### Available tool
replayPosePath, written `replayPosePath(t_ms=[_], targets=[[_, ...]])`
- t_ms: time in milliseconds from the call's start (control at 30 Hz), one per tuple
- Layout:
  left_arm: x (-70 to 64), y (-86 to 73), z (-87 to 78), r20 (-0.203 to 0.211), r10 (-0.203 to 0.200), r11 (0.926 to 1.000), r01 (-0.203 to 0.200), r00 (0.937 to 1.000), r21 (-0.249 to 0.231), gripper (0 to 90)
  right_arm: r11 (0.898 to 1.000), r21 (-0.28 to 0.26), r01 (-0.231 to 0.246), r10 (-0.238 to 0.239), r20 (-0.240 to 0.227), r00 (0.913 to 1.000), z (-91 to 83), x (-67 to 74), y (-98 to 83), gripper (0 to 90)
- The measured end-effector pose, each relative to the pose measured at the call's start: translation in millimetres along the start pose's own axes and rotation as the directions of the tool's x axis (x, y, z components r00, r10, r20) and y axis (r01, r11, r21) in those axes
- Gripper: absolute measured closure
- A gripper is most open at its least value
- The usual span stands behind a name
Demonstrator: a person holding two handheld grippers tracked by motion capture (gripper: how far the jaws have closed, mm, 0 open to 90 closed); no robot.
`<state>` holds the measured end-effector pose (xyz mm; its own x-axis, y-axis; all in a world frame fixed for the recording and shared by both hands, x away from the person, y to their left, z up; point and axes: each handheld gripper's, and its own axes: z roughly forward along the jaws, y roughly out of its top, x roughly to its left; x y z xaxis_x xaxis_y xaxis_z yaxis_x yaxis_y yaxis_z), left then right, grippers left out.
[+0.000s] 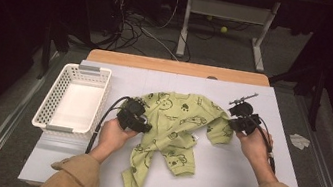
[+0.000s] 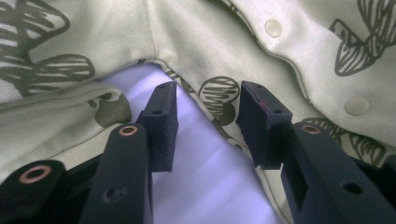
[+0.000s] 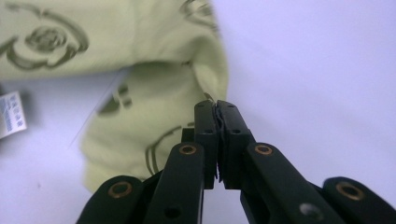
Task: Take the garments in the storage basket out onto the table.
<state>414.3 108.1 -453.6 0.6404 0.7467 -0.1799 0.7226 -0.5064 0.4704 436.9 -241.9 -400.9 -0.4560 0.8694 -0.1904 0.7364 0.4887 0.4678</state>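
Observation:
A light green baby romper [image 1: 175, 120] with dark cartoon prints lies spread on the white mat [image 1: 253, 173], legs toward the person. My left gripper [image 1: 143, 123] rests at the romper's left side. Its jaws stand open around a strip of bare mat [image 2: 210, 163], with the printed cloth [image 2: 210, 37] just ahead of the fingertips and to both sides. My right gripper [image 1: 231, 124] is at the romper's right sleeve [image 1: 219, 131]. Its jaws [image 3: 215, 109] are shut, pinching a thin edge of the sleeve [image 3: 140, 135].
A white plastic basket [image 1: 52, 100] stands at the left end of the mat. A small white label [image 3: 11, 112] sticks out of the romper. Snap buttons [image 2: 273, 28] run along the cloth ahead of the left gripper. The wooden table edge [image 1: 178, 67] lies beyond the mat.

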Motion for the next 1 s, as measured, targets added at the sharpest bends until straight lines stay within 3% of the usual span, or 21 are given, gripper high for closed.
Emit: replayPosePath(t_ms=[133,233,333,433,567,700,900,1000], targets=[[-0.9,0.3,0.1,-0.007,0.002,1.0,-0.002,1.0,0.003,54.5,0.999,-0.049,-0.007,0.007,0.013,0.9999,-18.8,-6.2,9.8,89.1],[-0.6,0.2,0.2,-0.003,-0.001,1.0,0.001,1.0,0.002,54.5,0.998,-0.061,0.026,-0.026,0.002,0.9997,-22.4,2.0,10.8,89.2],[0.1,0.1,0.2,0.0,-0.003,1.0,0.003,1.0,0.0,54.6,0.995,-0.031,0.096,-0.097,-0.052,0.9939,-12.9,21.3,6.1,88.9],[-0.5,0.2,0.4,-0.004,-0.004,1.0,0.004,1.0,0.001,54.6,0.994,0.006,0.106,-0.104,-0.155,0.9824,7.0,41.1,-2.1,88.8],[-0.6,0.1,0.4,-0.004,-0.001,1.0,0.001,1.0,0.001,54.5,0.992,0.04,0.118,-0.108,-0.198,0.9742,26.6,54.2,-8.3,86.3],[-0.2,-0.1,0.6,-0.002,-0.002,1.0,0.002,1.0,-0.001,54.7,0.995,0.008,0.098,-0.094,-0.23,0.9687,18.1,52.7,-7.7,79.2],[-1.9,0.3,1.0,-0.013,0.002,1.0,-0.002,0.9999,0.003,54.7,0.997,-0.071,-0.017,0.001,-0.224,0.9746,-1.9,28.1,-11.3,79.4],[-1.2,0.3,0.9,-0.009,-0.002,1.0,0.002,1.0,0.003,54.7,0.992,-0.1,-0.073,0.045,-0.259,0.9647,-6.3,17.6,-13.3,78.9]])
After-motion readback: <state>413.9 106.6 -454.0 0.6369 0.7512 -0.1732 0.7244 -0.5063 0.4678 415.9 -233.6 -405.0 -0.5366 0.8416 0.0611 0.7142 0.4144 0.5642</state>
